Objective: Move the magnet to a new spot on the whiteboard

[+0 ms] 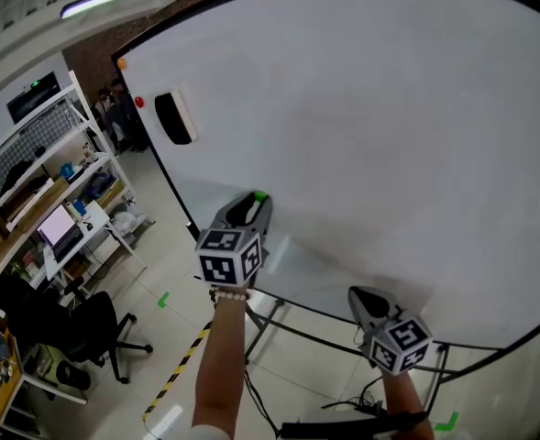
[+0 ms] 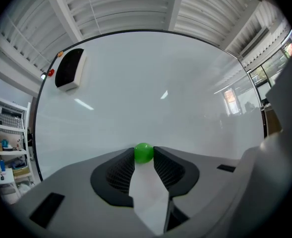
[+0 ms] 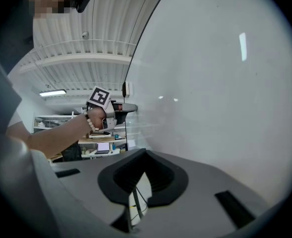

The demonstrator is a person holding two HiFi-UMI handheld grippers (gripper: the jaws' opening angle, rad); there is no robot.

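1. Currently the pick-up looks done: the left gripper has its jaws clamped on the small green magnet, which is pinched right at the jaw tips with a pad on each side.
2. Location of the magnet: at the face of the whiteboard, well below and somewhat right of the black eraser that sits near the board's upper left corner. No view shows whether the magnet touches the board or is held just off it.
3. Remaining, as a judgement: carry the magnet across to a different patch of board, set it flat against the surface, then open the jaws and back off. Plenty of bare board lies to the right of the eraser, so no obstacle is apparent.
4. Left arm pose: the forearm reaches up from below the eraser's level with a beaded bracelet at the wrist, and the gripper points nose-first at the board.
5. Right gripper: it hangs far below and right of the eraser, close to the board's bottom edge and well apart from the magnet. Its jaw tips are together with nothing between them. It appears idle and plays no part in this step.
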